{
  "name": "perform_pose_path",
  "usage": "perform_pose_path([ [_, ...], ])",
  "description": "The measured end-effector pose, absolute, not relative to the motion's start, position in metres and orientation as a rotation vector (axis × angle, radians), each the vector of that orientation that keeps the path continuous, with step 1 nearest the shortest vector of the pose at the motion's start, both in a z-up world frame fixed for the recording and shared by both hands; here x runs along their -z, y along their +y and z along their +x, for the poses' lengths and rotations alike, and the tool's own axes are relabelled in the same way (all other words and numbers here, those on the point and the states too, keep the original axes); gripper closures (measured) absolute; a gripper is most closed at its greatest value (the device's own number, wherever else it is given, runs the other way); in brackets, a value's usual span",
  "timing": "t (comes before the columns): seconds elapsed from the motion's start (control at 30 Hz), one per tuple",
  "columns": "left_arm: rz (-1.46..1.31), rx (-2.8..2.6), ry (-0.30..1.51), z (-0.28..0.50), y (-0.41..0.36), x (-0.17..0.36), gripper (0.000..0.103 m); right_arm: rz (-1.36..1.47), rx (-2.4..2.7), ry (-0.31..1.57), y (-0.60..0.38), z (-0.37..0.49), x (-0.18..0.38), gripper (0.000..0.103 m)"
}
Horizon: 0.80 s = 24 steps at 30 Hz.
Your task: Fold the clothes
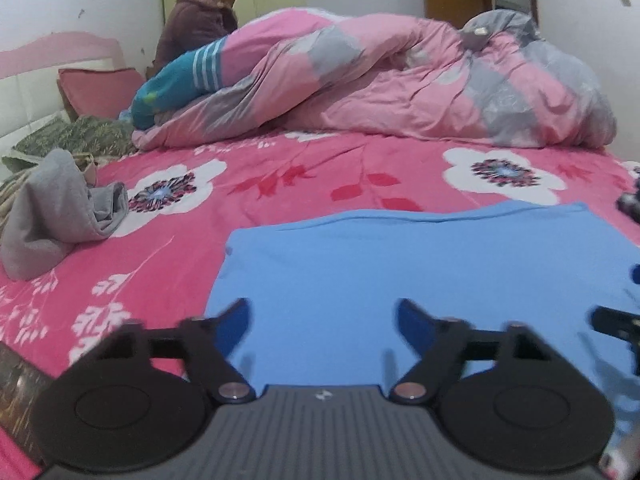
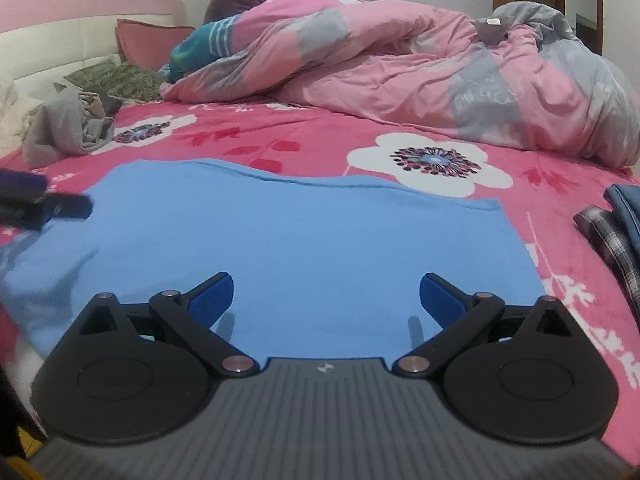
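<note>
Hovering over the near edge of the blue garment (image 1: 420,264) spread flat on the bed (image 1: 280,184), left gripper (image 1: 323,316) and right gripper (image 2: 326,294) hold fingers apart and empty, seemingly placed for a fold.

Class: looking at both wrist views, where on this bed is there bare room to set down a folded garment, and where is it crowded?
Free: the floral sheet between the blue garment and the pink quilt, and the strip between that garment and the grey garment. Crowded: the headboard end with its pillows, and the plaid clothes at the right edge.
</note>
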<state>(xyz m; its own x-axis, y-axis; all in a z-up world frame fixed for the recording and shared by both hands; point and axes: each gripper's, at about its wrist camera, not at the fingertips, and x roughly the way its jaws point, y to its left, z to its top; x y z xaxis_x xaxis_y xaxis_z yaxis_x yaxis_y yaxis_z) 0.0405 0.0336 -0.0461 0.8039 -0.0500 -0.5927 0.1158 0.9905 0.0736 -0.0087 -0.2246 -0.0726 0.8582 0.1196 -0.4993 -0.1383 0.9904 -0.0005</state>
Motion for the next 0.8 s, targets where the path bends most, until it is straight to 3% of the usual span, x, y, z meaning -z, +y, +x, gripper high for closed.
perform_pose_path([
  [0.07,0.083,0.071,0.686,0.054,0.042,0.057,0.051,-0.033,-0.129,0.526,-0.228,-0.005,0.076,0.009],
  [0.1,0.059,0.059,0.721,0.056,0.050,0.063,0.053,-0.030,-0.126,0.530,-0.229,-0.004,0.078,0.011],
  [0.2,-0.004,0.026,0.725,0.039,0.076,0.066,0.055,-0.011,-0.121,0.541,-0.234,-0.002,0.084,0.016],
  [0.43,0.012,-0.045,0.649,0.025,0.100,0.043,0.056,-0.013,-0.137,0.530,-0.238,-0.003,0.090,0.016],
  [0.6,-0.074,0.127,0.670,0.085,0.089,0.033,0.056,-0.014,-0.138,0.522,-0.239,-0.003,0.093,0.016],
  [0.8,-0.155,0.086,0.762,0.142,0.107,0.062,0.064,-0.006,-0.137,0.526,-0.239,-0.004,0.093,0.016],
])
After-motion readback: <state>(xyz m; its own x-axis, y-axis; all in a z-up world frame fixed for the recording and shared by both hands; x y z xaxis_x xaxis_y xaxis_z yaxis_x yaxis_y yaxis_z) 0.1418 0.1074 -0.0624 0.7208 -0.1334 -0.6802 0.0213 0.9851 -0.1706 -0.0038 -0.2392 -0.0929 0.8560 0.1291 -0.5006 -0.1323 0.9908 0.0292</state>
